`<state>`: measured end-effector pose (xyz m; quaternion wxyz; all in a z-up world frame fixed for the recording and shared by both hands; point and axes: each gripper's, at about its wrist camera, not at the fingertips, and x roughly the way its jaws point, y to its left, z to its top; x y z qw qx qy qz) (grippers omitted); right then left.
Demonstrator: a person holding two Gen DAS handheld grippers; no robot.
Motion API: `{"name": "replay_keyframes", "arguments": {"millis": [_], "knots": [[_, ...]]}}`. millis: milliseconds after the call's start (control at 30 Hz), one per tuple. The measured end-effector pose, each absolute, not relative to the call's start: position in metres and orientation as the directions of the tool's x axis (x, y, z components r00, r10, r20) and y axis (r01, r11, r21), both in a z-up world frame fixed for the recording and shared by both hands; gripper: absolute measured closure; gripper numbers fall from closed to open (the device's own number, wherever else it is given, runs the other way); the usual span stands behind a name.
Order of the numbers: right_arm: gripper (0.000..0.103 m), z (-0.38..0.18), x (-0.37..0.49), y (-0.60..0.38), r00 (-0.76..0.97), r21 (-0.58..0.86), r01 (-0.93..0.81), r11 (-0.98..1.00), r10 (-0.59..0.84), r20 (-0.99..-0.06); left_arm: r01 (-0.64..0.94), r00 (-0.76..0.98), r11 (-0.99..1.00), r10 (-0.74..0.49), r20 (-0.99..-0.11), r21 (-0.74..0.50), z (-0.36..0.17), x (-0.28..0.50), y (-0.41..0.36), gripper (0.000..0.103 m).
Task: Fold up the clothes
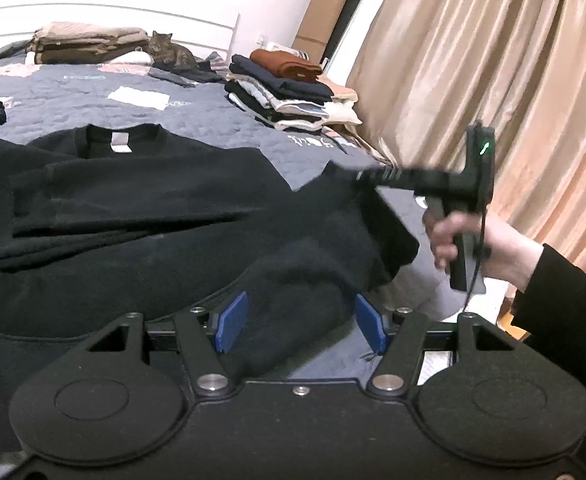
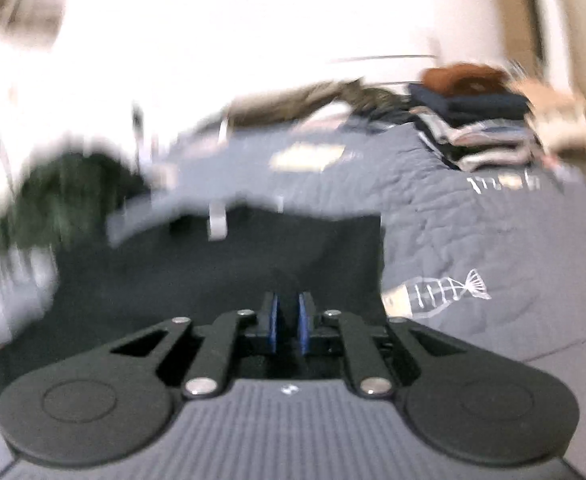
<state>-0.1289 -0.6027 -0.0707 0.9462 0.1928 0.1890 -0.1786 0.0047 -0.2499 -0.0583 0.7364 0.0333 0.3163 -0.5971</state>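
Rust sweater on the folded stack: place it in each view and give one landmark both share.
Left wrist: rust sweater tops the folded stack, upper centre, left of the curtain.
Right wrist: blurred, far upper right, again topping the stack.
Shared landmark: the grey quilt under the stack.

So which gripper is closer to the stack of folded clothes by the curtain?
Right. The right gripper sits at the black sweatshirt's far right edge, on the side toward the folded stack. The left gripper is back at the near hem, farther from it.
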Motion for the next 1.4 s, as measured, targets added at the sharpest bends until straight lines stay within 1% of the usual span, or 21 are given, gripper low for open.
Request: {"name": "replay_keyframes", "arguments": {"millis": [33, 100, 200, 267, 367, 433, 500, 567, 667, 767, 867, 933, 1000, 1033, 1133, 1167, 1233, 1267, 1333, 1367, 1400], "knots": [[0.098, -0.072, -0.13, -0.613, 0.868, 0.342, 0.426, 0.837, -0.272, -0.415, 0.898, 0.089, 0.288, -0.859, -0.504, -0.331, -0.058, 0.006, -0.249, 0.044], [0.098, -0.085, -0.122, -0.626, 0.84, 0.344, 0.455, 0.821, -0.267, -0.472, 0.895, 0.096, 0.297, -0.856, -0.507, -0.333, -0.059, 0.009, -0.249, 0.044], [0.097, -0.113, -0.105, -0.632, 0.751, 0.275, 0.494, 0.824, -0.246, -0.613, 0.888, 0.125, 0.33, -0.843, -0.523, -0.32, -0.061, 0.016, -0.245, 0.044], [0.095, -0.121, -0.1, -0.628, 0.723, 0.227, 0.491, 0.841, -0.249, -0.645, 0.882, 0.165, 0.369, -0.825, -0.54, -0.293, -0.062, 0.024, -0.242, 0.043], [0.092, -0.113, -0.101, -0.621, 0.718, 0.184, 0.466, 0.865, -0.249, -0.65, 0.856, 0.29, 0.472, -0.774, -0.563, -0.209, -0.06, 0.045, -0.231, 0.037], [0.084, -0.106, -0.105, -0.618, 0.726, 0.181, 0.453, 0.873, -0.244, -0.643, 0.823, 0.388, 0.552, -0.722, -0.573, -0.137, -0.058, 0.063, -0.22, 0.036], [0.071, -0.101, -0.107, -0.614, 0.724, 0.168, 0.447, 0.879, -0.245, -0.645, 0.766, 0.485, 0.638, -0.65, -0.584, -0.074, -0.059, 0.086, -0.206, 0.035], [0.066, -0.102, -0.108, -0.61, 0.715, 0.142, 0.429, 0.892, -0.239, -0.656, 0.715, 0.536, 0.697, -0.594, -0.6, -0.051, -0.062, 0.107, -0.195, 0.035], [0.064, -0.108, -0.106, -0.605, 0.703, 0.107, 0.402, 0.909, -0.232, -0.672, 0.673, 0.542, 0.736, -0.558, -0.628, -0.073, -0.07, 0.131, -0.185, 0.035], [0.064, -0.112, -0.103, -0.603, 0.691, 0.09, 0.397, 0.913, -0.233, -0.685, 0.662, 0.545, 0.748, -0.521, -0.657, -0.045, -0.08, 0.142, -0.189, 0.035], [0.064, -0.116, -0.101, -0.604, 0.688, 0.094, 0.401, 0.911, -0.232, -0.688, 0.657, 0.519, 0.751, -0.509, -0.687, -0.06, -0.093, 0.154, -0.195, 0.035], [0.064, -0.12, -0.099, -0.604, 0.685, 0.098, 0.404, 0.909, -0.23, -0.691, 0.651, 0.499, 0.756, -0.502, -0.707, -0.077, -0.103, 0.16, -0.198, 0.039], [0.064, -0.124, -0.098, -0.605, 0.682, 0.105, 0.408, 0.907, -0.227, -0.695, 0.654, 0.469, 0.749, -0.513, -0.719, -0.108, -0.111, 0.163, -0.199, 0.053], [0.064, -0.126, -0.098, -0.606, 0.682, 0.111, 0.411, 0.905, -0.224, -0.697, 0.658, 0.448, 0.741, -0.526, -0.723, -0.132, -0.114, 0.164, -0.199, 0.057], [0.066, -0.129, -0.096, -0.608, 0.685, 0.154, 0.421, 0.894, -0.202, -0.7, 0.656, 0.442, 0.739, -0.539, -0.717, -0.151, -0.118, 0.167, -0.201, 0.059], [0.069, -0.129, -0.096, -0.608, 0.687, 0.166, 0.421, 0.892, -0.194, -0.7, 0.653, 0.444, 0.741, -0.541, -0.715, -0.156, -0.12, 0.168, -0.202, 0.059], [0.078, -0.129, -0.095, -0.608, 0.693, 0.187, 0.419, 0.888, -0.18, -0.699, 0.635, 0.433, 0.749, -0.548, -0.716, -0.19, -0.123, 0.172, -0.203, 0.059], [0.087, -0.128, -0.095, -0.607, 0.698, 0.199, 0.417, 0.887, -0.173, -0.695, 0.63, 0.426, 0.75, -0.552, -0.716, -0.203, -0.125, 0.174, -0.204, 0.059], [0.09, -0.124, -0.096, -0.607, 0.716, 0.229, 0.42, 0.878, -0.165, -0.678, 0.633, 0.43, 0.747, -0.558, -0.71, -0.204, -0.124, 0.175, -0.203, 0.084], [0.091, -0.12, -0.097, -0.607, 0.73, 0.242, 0.423, 0.873, -0.17, -0.662, 0.633, 0.446, 0.746, -0.569, -0.691, -0.205, -0.118, 0.174, -0.201, 0.089], [0.091, -0.115, -0.098, -0.608, 0.747, 0.254, 0.426, 0.868, -0.179, -0.641, 0.633, 0.468, 0.746, -0.582, -0.665, -0.208, -0.11, 0.174, -0.197, 0.09]]}}
